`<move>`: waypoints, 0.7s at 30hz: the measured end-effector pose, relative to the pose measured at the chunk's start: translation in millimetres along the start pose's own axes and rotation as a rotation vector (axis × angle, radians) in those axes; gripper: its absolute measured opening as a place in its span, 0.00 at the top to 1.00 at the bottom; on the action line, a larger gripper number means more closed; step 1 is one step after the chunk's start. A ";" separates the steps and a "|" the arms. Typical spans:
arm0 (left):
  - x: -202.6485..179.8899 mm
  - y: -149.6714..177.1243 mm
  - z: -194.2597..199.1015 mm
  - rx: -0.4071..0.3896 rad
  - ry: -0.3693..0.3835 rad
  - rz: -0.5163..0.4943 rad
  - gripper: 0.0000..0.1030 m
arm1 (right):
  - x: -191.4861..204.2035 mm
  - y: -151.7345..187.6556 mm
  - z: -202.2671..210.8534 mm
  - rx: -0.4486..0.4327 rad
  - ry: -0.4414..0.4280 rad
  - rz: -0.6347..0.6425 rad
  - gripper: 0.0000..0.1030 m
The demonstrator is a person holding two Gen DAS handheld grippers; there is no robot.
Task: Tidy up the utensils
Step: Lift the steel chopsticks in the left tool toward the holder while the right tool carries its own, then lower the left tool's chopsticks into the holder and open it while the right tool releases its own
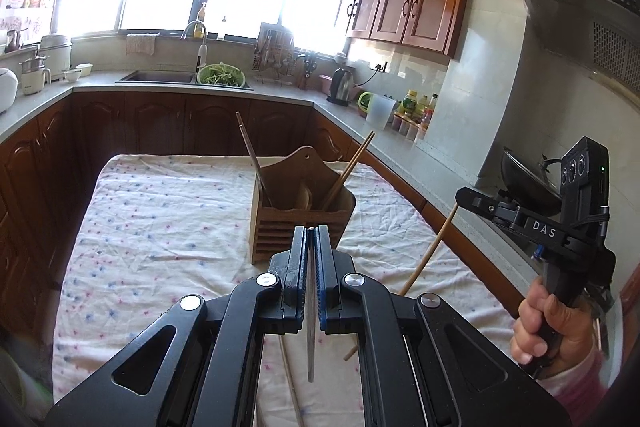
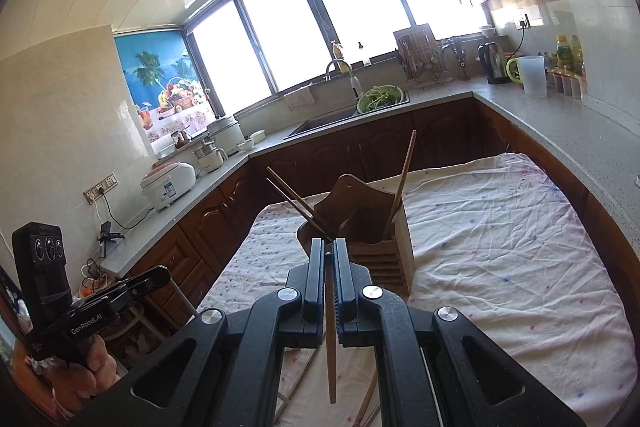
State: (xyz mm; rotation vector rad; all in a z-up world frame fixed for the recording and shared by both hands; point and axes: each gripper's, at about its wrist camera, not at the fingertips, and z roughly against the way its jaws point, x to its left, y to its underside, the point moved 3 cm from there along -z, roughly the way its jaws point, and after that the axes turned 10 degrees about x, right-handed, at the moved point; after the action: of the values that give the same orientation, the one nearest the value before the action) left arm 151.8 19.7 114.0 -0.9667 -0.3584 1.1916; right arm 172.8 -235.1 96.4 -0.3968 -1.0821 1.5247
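Note:
A wooden utensil holder (image 1: 298,215) (image 2: 384,247) stands on the flowered cloth (image 1: 160,211) (image 2: 500,251), with chopsticks (image 1: 248,155) (image 2: 404,179) leaning out of both sides. My left gripper (image 1: 311,229) (image 2: 162,273) is shut on a thin pale chopstick (image 1: 311,347) that hangs down between its jaws, just short of the holder. My right gripper (image 2: 330,243) (image 1: 460,195) is shut on a brown wooden chopstick (image 2: 331,355) (image 1: 428,251), to the right of the holder. Loose chopsticks (image 1: 351,349) (image 2: 366,401) lie on the cloth beneath.
Grey countertops (image 1: 360,131) (image 2: 560,131) wrap around the table. They carry a sink with a green colander (image 1: 221,75), a kettle (image 1: 342,85), bottles and a rice cooker (image 2: 170,185). A wok (image 1: 524,183) sits under the range hood at right.

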 end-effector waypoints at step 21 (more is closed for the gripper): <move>6.4 -87.0 -9.7 -0.123 -0.013 -0.015 0.97 | -2.3 -86.2 -3.2 -0.111 0.032 0.041 0.96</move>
State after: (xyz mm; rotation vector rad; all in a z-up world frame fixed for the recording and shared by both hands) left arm 214.5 17.1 175.4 -1.0614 -0.4528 1.1729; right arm 227.2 -244.0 162.8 -0.5210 -1.1426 1.4938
